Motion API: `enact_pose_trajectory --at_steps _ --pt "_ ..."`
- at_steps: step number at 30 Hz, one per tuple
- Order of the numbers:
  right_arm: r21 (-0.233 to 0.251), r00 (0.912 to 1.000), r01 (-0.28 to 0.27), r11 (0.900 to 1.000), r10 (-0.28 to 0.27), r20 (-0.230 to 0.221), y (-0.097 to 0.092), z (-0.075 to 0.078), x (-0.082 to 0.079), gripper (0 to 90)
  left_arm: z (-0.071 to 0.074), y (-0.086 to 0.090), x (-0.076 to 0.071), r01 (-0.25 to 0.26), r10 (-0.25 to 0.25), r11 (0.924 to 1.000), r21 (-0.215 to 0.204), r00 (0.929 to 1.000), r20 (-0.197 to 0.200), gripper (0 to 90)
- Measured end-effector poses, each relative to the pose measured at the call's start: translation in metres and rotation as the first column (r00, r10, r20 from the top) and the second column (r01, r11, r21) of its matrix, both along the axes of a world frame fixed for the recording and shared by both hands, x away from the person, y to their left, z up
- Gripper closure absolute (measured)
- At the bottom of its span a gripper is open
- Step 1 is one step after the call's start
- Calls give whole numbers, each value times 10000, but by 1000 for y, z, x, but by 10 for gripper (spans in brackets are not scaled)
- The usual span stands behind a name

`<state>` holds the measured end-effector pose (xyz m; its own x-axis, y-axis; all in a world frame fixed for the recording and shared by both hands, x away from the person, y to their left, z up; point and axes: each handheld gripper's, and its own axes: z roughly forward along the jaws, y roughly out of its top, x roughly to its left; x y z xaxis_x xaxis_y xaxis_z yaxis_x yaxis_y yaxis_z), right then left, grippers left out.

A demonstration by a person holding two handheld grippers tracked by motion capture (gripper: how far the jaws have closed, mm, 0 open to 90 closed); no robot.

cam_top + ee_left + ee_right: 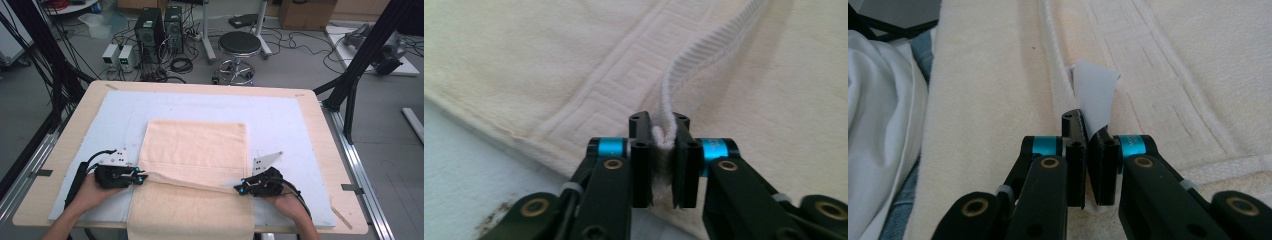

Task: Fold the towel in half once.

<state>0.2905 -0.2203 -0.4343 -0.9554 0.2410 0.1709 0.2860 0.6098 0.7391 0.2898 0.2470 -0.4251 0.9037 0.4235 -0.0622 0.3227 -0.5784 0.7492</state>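
Both claws clamped on the cream towel's [195, 150] near hem, left claw [141, 176] and right claw [241, 188] at opposite ends (right pinches the label [1093, 97] too), hem spanning the worktop [320, 125] crosswise.

A cream towel [195, 150] lies flat in the middle of the high view, its far part spread square on the table and its near part running down to the bottom edge of the frame, where it hangs over the table's near side. A thin fold line crosses it from centre left to lower right, where its hem is lifted slightly. In the left gripper view the ribbed white hem [704, 55] rises from the centre toward the upper right, beside a woven key-pattern band. In the right gripper view a small white label [1094, 95] stands up at centre from the hem.
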Motion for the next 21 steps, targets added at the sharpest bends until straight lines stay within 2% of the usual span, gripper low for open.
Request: enact_pose_trajectory --at_steps 3,6,11,13,14,15,16,17,19,21 --pt "184 9998 -122 9998 125 -178 -1 3 -5 881 3 2 -10 148 -146 9998 -120 9998 153 823" --pt "172 9997 -180 9997 182 -139 -2 4 -11 882 4 5 -21 164 -159 9997 -196 9996 219 823" --pt "265 9995 -294 9992 298 -141 -7 5 -23 885 1 2 -42 531 -530 9986 -28 9984 191 823" --pt "273 9993 -344 9990 348 -155 -8 5 -29 885 0 2 -45 684 -686 9976 99 9975 164 822" --pt "270 9991 -378 9989 382 -168 -9 5 -31 885 0 2 -46 653 -653 9979 11 9978 145 811" --pt "284 9992 -375 9989 378 -106 -9 5 -32 882 0 3 -46 646 -645 9979 -42 9979 97 770" --pt "267 9993 -345 9990 349 -149 -10 5 -33 852 1 4 -46 496 -496 9987 -84 9988 28 678" --pt "368 9992 -360 9987 365 -134 -10 6 -33 710 3 6 -46 507 -506 9986 -139 9987 23 604" --pt "763 9985 -252 9968 287 -455 -15 11 -30 640 8 10 -46 483 -477 9981 -384 9987 159 529" --pt "882 10000 -5 9961 10 -60 -18 17 -27 579 14 13 -43 325 -312 9984 -455 9991 297 473"
